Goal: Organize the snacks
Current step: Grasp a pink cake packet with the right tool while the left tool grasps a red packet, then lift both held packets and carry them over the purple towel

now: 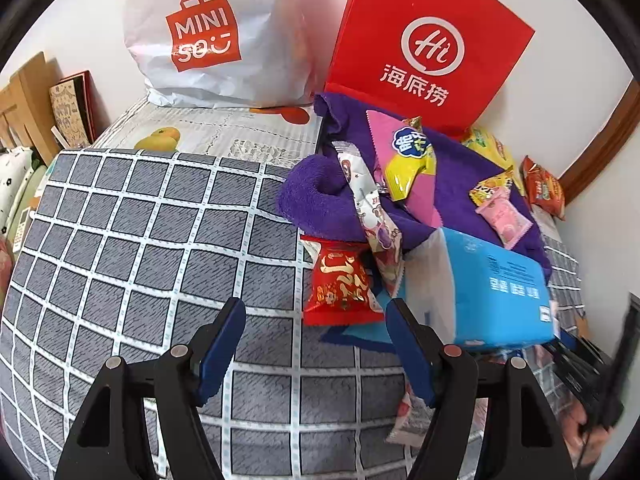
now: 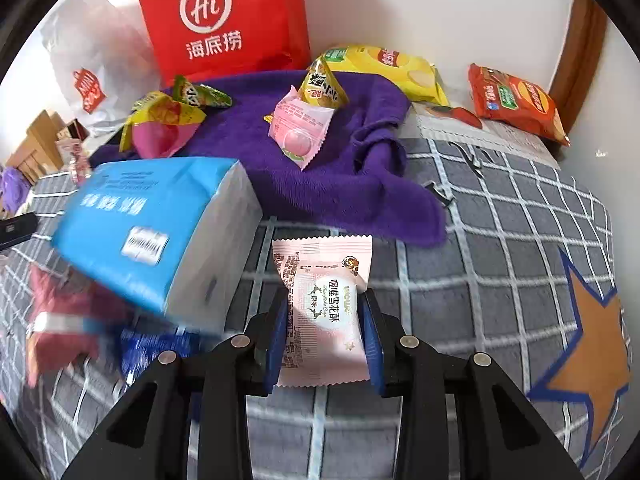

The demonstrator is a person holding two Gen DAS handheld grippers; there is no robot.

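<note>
My right gripper (image 2: 325, 312) is shut on a pale pink snack packet (image 2: 324, 304), held just above the grey checked bedspread (image 2: 480, 280). My left gripper (image 1: 316, 320) is open and empty over the bedspread (image 1: 140, 240), just left of a red snack packet (image 1: 340, 284) and a blue tissue pack (image 1: 480, 292). The tissue pack (image 2: 156, 232) looks blurred in the right wrist view. A purple towel (image 2: 340, 168) carries several snacks: a pink round-sweet packet (image 2: 300, 128), a yellow triangle packet (image 2: 322, 88), and a pink and yellow packet (image 2: 164, 124). A long white bar wrapper (image 1: 368, 208) leans across the towel (image 1: 320, 196).
A red Haidilao bag (image 2: 224, 16) and a white Miniso bag (image 1: 212, 36) stand against the wall. A yellow chip bag (image 2: 392, 68) and an orange chip bag (image 2: 516, 100) lie at the far right. A blue wrapper (image 2: 152, 348) and a pink packet (image 2: 64, 320) lie under the tissue pack.
</note>
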